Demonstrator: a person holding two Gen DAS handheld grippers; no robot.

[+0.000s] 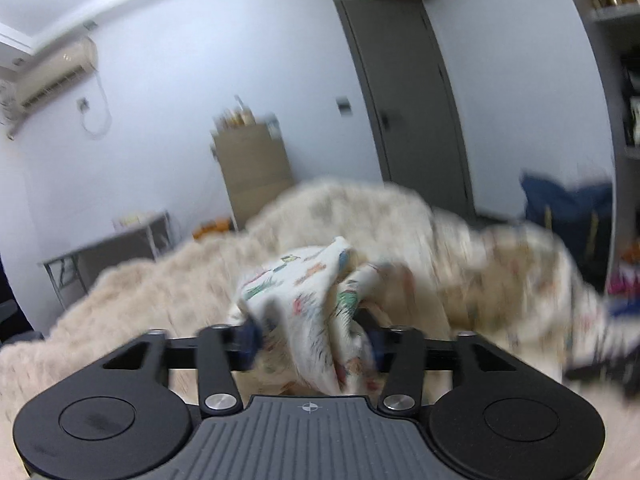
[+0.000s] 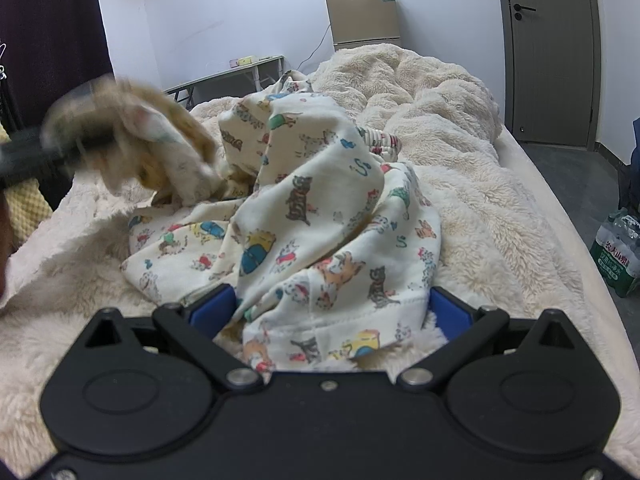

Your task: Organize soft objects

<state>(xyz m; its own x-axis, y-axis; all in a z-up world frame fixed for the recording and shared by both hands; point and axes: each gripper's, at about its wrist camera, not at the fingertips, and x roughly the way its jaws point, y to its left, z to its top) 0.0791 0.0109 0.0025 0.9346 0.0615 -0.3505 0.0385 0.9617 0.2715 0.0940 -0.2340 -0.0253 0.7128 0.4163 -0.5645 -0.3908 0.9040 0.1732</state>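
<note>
Garment [image 2: 320, 216] with cat print heaped on fleece blanket [image 2: 460, 128], left gripper [image 1: 312, 338] clamped on a raised fold of it, right gripper [image 2: 332, 308] wide apart around its hem, fridge [image 2: 362, 14] behind.

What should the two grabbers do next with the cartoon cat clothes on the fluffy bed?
Probably close the right gripper. Its blue fingers stand wide open around the hem of the cream garment printed with cartoon cats, which lies crumpled on the fluffy cream blanket. The left gripper already pinches a bunch of it, so a second hold would likely let it be spread out.
</note>
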